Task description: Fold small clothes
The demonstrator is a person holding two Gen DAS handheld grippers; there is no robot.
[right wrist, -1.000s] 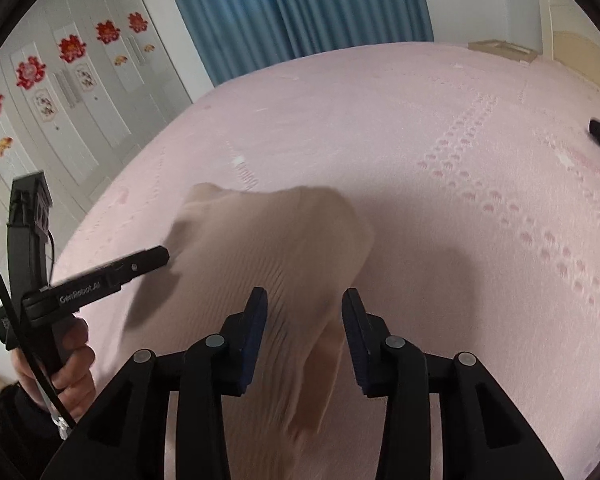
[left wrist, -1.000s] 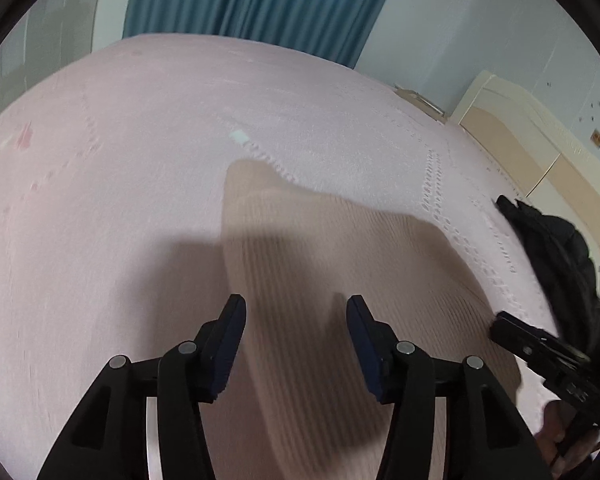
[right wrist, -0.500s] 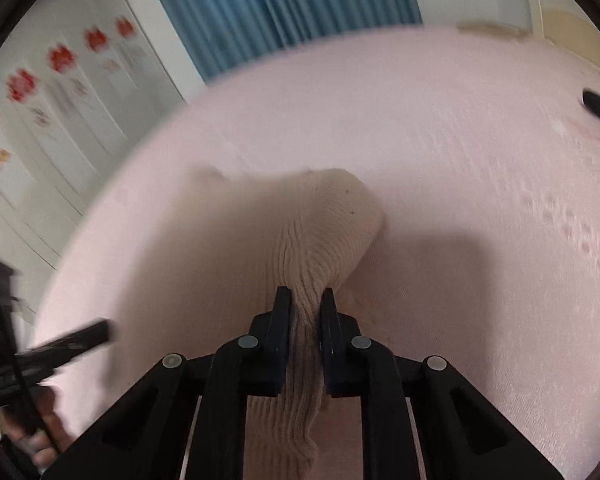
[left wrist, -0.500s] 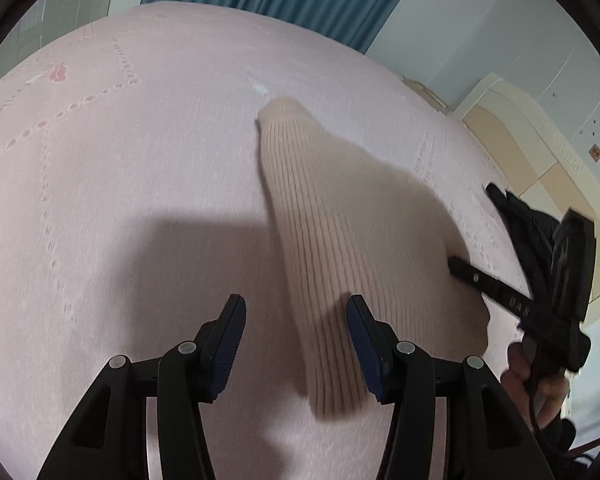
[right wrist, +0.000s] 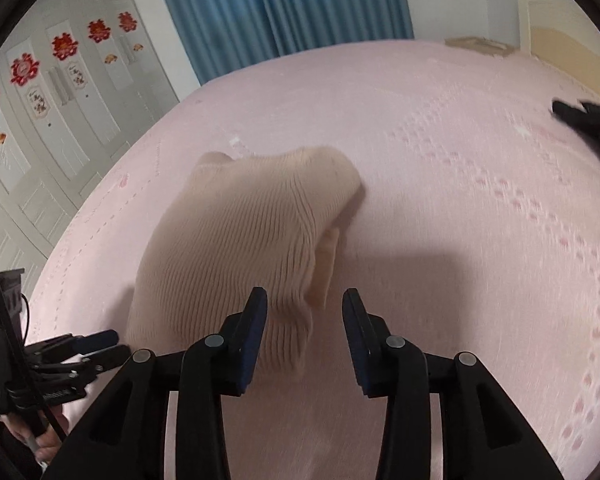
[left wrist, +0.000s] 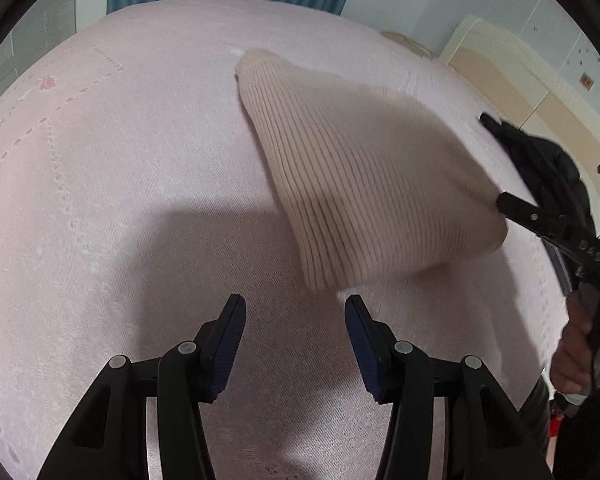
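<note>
A beige ribbed knit garment (left wrist: 360,184) lies bunched on the pink bedspread (left wrist: 120,200). My left gripper (left wrist: 294,304) is open over bare bedspread, just short of the garment's blurred near edge. In the right wrist view the garment (right wrist: 236,248) reaches under my right gripper (right wrist: 304,296), whose jaws are opening. A loose flap lies between them, but the pads do not press on it. From the left wrist view, the right gripper's fingers (left wrist: 536,216) sit at the garment's right edge. The left gripper (right wrist: 100,344) shows at the right wrist view's lower left.
A black garment (left wrist: 540,160) lies at the bed's right side, also at the right wrist view's edge as a black garment (right wrist: 592,124). Blue curtains (right wrist: 280,4) hang beyond the bed. White wardrobe doors (right wrist: 60,80) stand to the left, and a cream headboard (left wrist: 520,72) to the right.
Half a second ago the right gripper was shut on a fold of the garment; its jaws have since parted and let it go. The left gripper drew back off the garment onto bare bedspread.
</note>
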